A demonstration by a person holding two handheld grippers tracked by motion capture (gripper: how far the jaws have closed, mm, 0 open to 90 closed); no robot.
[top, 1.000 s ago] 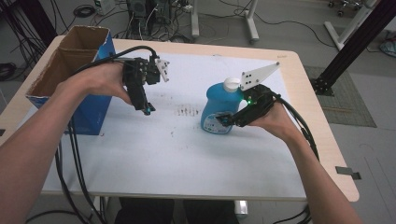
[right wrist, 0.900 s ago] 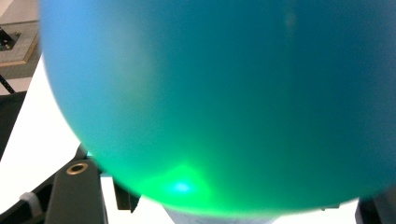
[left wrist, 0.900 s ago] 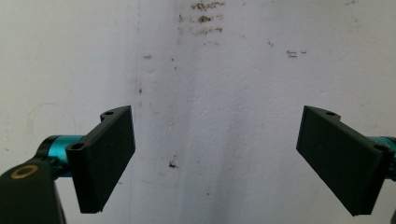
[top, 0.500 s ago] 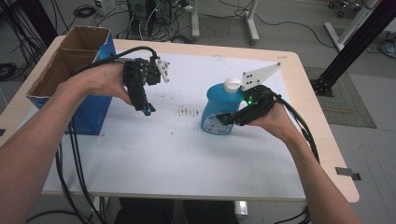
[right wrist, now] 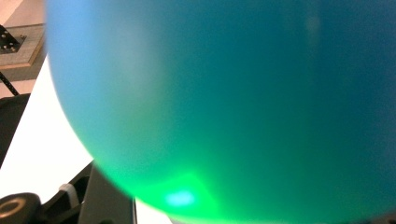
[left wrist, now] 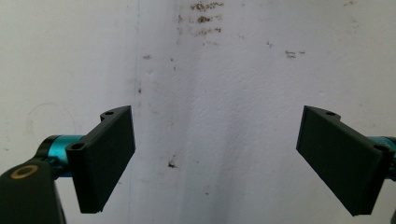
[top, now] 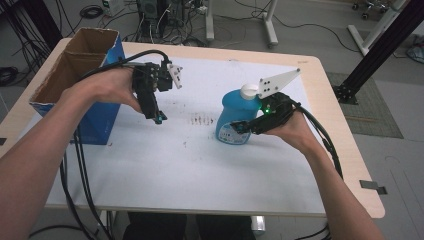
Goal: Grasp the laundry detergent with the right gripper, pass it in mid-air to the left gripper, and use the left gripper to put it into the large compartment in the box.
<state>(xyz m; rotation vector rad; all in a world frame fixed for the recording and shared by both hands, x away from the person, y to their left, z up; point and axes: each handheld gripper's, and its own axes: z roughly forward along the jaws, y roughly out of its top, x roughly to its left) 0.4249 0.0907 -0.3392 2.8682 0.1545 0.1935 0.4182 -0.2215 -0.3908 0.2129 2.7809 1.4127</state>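
Note:
A blue bottle [top: 239, 115] with a white cap [top: 248, 91] stands upright on the white table cover [top: 200, 165], right of centre. My right gripper [top: 240, 125] reaches in from the right at its lower body. Its jaws have just been closing, and they now press on the bottle. In the right gripper view the blue bottle [right wrist: 233, 102] sits right against the lens, with a green glow on it. My left gripper [top: 157, 118] hangs over the table's left half, pointing down. In its own view the left gripper [left wrist: 210, 158] stands open over bare white cover.
An open cardboard box with blue sides [top: 70, 80] stands at the table's left edge, beside my left forearm. Brown stains [top: 202, 120] mark the cover between the two grippers. Cables trail from both grippers off the near edge.
Both hands stay where they were. The right gripper's fingers have drawn in against the bottle.

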